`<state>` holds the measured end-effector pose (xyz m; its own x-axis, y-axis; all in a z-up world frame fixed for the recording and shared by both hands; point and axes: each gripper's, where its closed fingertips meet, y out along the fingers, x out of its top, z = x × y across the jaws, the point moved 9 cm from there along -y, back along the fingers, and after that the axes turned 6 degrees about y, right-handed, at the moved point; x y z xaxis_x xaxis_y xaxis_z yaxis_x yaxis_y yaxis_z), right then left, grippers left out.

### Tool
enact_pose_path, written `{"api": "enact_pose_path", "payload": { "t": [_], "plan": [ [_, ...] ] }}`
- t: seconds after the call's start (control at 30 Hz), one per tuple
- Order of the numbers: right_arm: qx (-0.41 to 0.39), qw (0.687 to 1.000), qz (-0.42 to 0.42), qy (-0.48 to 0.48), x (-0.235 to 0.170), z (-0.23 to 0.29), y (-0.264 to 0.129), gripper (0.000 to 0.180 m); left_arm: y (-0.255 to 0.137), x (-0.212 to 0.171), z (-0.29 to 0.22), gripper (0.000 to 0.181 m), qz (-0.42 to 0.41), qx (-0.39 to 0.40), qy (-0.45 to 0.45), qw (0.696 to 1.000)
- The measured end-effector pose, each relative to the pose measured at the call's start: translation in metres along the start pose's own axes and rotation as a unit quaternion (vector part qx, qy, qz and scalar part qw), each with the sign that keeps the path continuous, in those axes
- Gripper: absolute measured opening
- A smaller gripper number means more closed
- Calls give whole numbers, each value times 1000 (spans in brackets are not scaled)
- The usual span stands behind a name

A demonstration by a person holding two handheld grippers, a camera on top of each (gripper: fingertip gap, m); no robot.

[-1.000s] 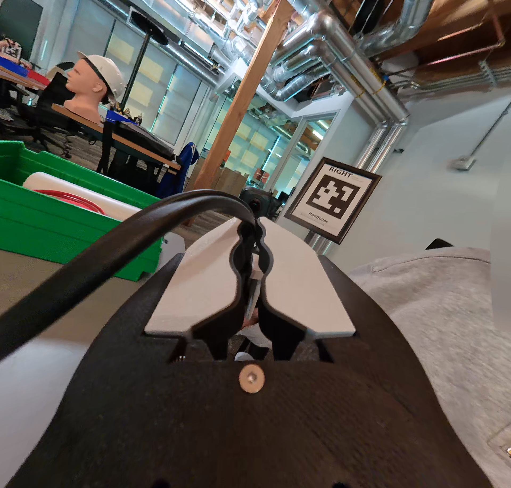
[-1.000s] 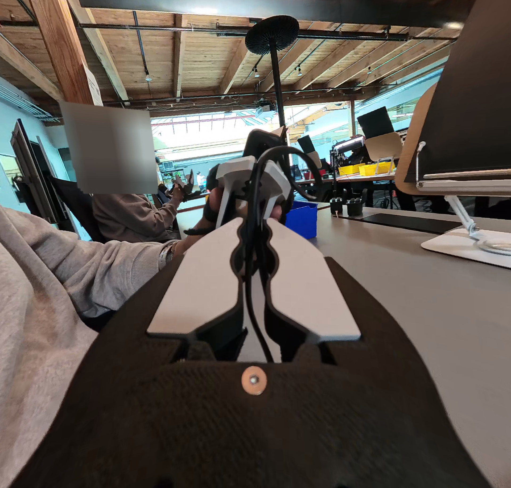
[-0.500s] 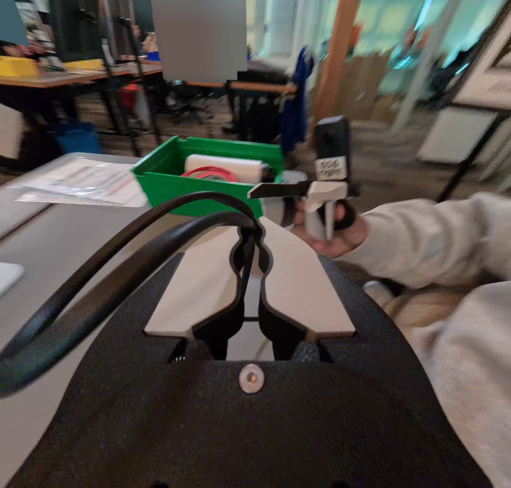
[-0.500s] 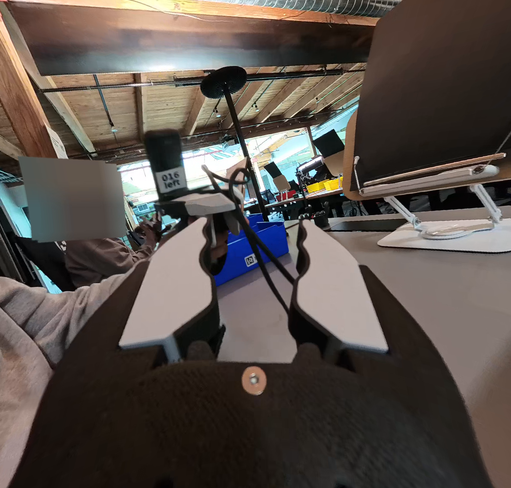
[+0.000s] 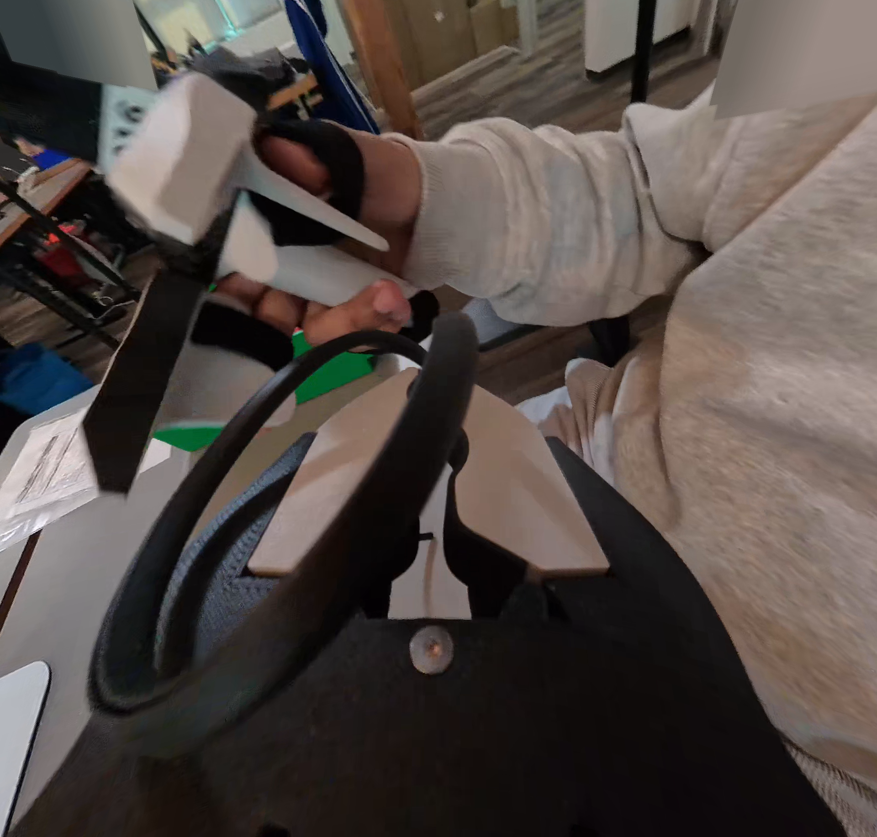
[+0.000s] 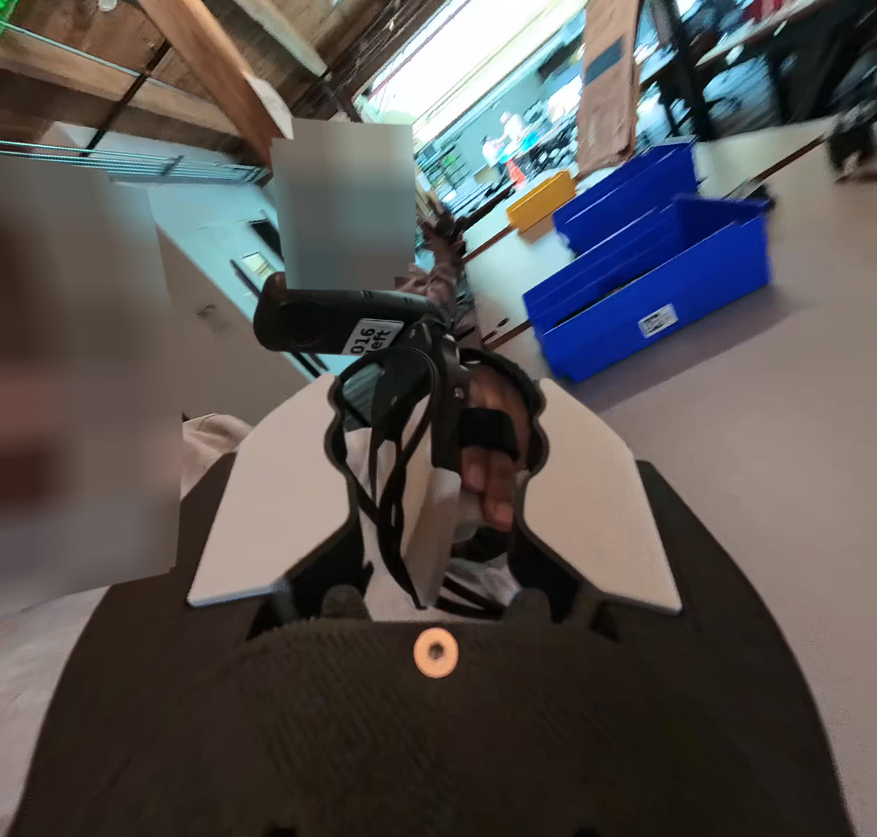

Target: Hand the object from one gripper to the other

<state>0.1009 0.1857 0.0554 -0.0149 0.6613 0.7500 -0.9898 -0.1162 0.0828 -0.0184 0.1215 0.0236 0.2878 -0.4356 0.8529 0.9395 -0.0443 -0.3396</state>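
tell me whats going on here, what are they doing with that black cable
A person holds a two-finger gripper in each hand and is passing a looped black cable between them. The left gripper is shut on the cable. The right gripper is open, holding nothing, with the left gripper and the cable in front of its fingers. Green and blue bins sit on the table.

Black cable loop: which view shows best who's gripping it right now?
The left wrist view. There the black cable arcs large from the shut left gripper, pinched at the fingertips. The right wrist view shows only thin strands hanging between the open right gripper fingers, untouched by either finger, with the left gripper behind.
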Motion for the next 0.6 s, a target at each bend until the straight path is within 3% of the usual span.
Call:
{"api": "enact_pose_path", "payload": {
  "t": [0.17,0.37,0.5,0.6],
  "plan": [
    [13,1000,7,-17,0,4,19,68,-1,-11,5,0,57,23,-8,998],
    [-146,974,80,-154,-14,23,30,92,0,-24,13,0,77,36,-47,995],
    [-233,947,117,-188,-20,21,36,75,8,-25,9,15,93,29,-42,994],
    [-202,958,133,-153,-23,19,35,60,13,-22,4,29,93,18,-34,995]
  ]
}}
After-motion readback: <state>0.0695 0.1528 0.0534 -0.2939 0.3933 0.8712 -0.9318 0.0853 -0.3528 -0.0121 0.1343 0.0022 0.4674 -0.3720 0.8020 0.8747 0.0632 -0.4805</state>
